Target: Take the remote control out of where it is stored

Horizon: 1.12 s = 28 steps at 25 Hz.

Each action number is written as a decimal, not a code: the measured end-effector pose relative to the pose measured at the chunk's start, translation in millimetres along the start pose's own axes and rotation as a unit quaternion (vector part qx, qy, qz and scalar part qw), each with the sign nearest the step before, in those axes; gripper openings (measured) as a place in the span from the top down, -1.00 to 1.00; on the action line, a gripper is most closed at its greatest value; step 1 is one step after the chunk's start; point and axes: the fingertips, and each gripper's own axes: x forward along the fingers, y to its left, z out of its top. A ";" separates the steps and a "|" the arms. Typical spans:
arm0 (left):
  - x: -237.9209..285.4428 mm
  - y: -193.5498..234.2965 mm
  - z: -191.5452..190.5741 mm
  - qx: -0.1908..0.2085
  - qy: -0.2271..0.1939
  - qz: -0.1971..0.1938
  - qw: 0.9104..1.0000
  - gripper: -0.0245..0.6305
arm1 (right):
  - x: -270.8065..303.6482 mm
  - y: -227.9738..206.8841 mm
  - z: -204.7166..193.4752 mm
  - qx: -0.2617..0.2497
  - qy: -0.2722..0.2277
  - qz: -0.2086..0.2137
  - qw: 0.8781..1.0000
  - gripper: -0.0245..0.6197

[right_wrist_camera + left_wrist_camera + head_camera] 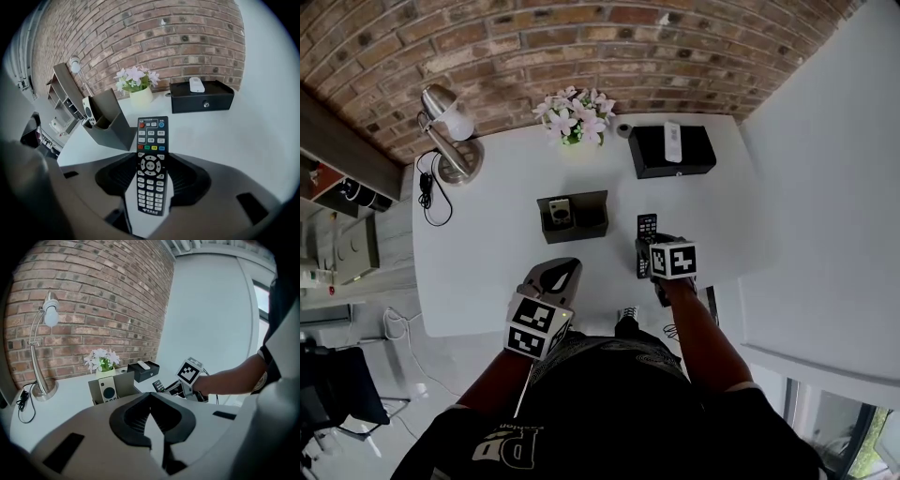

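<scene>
Black remote (151, 136) is out of the holder (110, 124), right gripper (151, 161) jaws clamped across it just right of holder; next lay flat on worktop (215, 136), release; left gripper (150, 397) jaws together, empty.

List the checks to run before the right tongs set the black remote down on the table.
1. Grip: black remote between the right tongs, pads on its long edges: ok.
2. Storage: remote fully out of the holder: ok.
3. Landing spot: bare table around the remote: ok.
4. Other hand: left tongs shut, empty, apart from the remote: ok.
5. Contact: remote touching the table: cannot tell.
</scene>
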 end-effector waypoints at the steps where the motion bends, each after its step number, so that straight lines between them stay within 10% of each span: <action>1: -0.2 0.1 -0.4 -0.003 0.001 0.004 1.000 0.91 | 5.2 -2.0 -1.4 0.000 0.006 0.001 1.000 0.25; 18: -18.0 13.2 -7.9 -0.029 0.000 0.064 0.998 0.91 | 55.1 -20.1 -21.4 0.072 0.055 0.029 0.995 0.35; 28: -19.9 13.6 -2.9 -0.023 -0.004 0.055 0.998 0.91 | 38.8 -22.9 -8.0 0.023 0.029 0.005 0.999 0.35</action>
